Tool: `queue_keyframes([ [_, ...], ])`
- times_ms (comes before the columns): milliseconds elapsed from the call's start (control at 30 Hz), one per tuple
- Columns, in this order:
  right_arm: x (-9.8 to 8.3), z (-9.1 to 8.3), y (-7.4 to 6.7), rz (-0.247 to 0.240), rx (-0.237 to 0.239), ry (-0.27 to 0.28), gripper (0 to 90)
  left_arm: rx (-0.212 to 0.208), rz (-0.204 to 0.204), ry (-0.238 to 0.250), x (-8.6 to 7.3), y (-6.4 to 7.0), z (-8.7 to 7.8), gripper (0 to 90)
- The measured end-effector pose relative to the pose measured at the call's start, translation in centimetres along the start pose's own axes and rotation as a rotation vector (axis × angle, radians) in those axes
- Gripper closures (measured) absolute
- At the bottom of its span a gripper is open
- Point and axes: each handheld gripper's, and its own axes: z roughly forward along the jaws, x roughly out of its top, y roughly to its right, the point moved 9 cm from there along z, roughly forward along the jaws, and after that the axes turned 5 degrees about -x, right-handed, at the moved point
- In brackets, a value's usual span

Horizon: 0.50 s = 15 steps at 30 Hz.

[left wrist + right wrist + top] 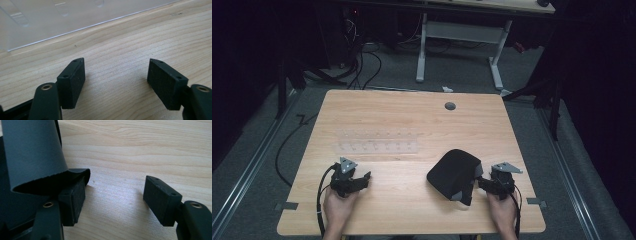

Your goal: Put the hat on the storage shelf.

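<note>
A black cap-like object (452, 172) with a grey underside lies on the wooden table (412, 112) at the front right. My right gripper (480, 182) rests just right of it, pointing at it with its jaws open. In the right gripper view the object's dark brim (32, 152) hangs over the left pad (75, 195), and bare wood shows across the right gripper's (116, 190) gap. My left gripper (363, 176) sits at the front left, open, with nothing between the jaws. The left gripper (116, 72) looks over bare wood toward a clear plastic rack (62, 17).
The clear plastic rack (377, 141) lies flat across the table's middle, left of centre. A grey cable hole (450, 106) sits near the far edge. Beyond the table stand a white desk frame (459, 40) and floor cables (362, 65).
</note>
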Motion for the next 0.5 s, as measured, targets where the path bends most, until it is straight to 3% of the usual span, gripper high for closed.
queue_keyframes([
  [500,0.00,0.02,-0.04,-0.007,0.007,-0.002,31.8,0.000,0.000,0.000,-0.02,0.02,0.00,30.5],
])
